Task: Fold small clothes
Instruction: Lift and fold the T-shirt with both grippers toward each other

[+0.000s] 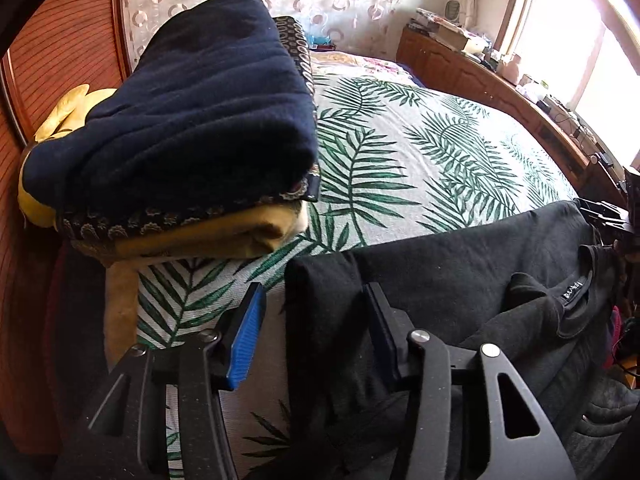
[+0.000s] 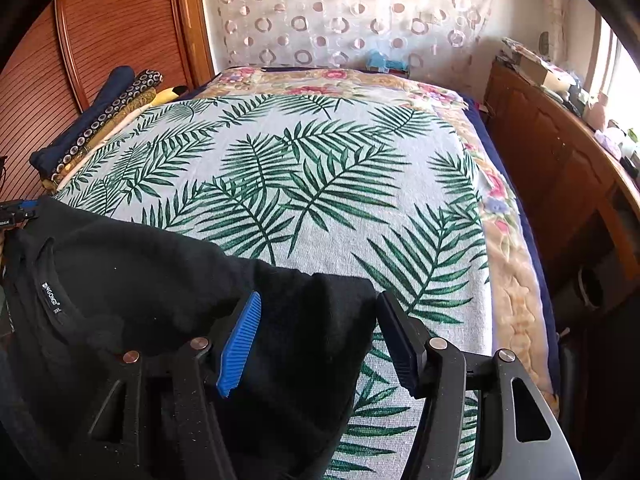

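A black T-shirt lies along the near edge of the bed, its neck label facing up. In the left wrist view my left gripper straddles the shirt's left end. The cloth rests against the black finger, and a gap shows beside the blue pad. In the right wrist view the black T-shirt has its right end between the fingers of my right gripper. The cloth nearly fills that gap, but neither pad squeezes it.
A stack of folded clothes, navy on top, sits at the bed's left side and appears as the folded stack in the right wrist view. The palm-leaf bedspread stretches ahead. A wooden cabinet lines the right, a wardrobe the left.
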Motion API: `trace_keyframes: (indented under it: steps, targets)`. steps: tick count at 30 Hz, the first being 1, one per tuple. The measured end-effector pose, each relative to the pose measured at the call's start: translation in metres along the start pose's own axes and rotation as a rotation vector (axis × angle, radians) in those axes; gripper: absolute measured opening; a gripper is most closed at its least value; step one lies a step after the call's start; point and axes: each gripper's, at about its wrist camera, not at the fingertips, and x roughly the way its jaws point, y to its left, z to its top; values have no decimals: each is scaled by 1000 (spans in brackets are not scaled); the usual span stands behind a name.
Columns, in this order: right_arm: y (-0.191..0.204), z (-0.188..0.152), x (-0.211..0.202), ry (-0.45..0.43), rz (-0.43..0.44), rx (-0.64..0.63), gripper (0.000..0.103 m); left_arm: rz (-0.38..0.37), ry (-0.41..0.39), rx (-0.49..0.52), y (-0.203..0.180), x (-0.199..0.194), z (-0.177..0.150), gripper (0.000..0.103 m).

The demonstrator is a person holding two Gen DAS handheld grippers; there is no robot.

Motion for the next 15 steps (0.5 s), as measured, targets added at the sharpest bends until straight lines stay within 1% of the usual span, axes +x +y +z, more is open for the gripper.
trace_keyframes:
  steps: [3, 14, 15]
  targets:
    - [-1, -1, 3, 19, 11, 2, 62, 0, -1, 6, -3, 0, -1, 48]
    - [-11, 4, 7, 44, 21, 34, 62, 16, -1, 8, -11, 2, 3, 48]
    - [-10, 4, 7, 44, 18, 28, 62, 15, -2, 12, -12, 2, 3, 45]
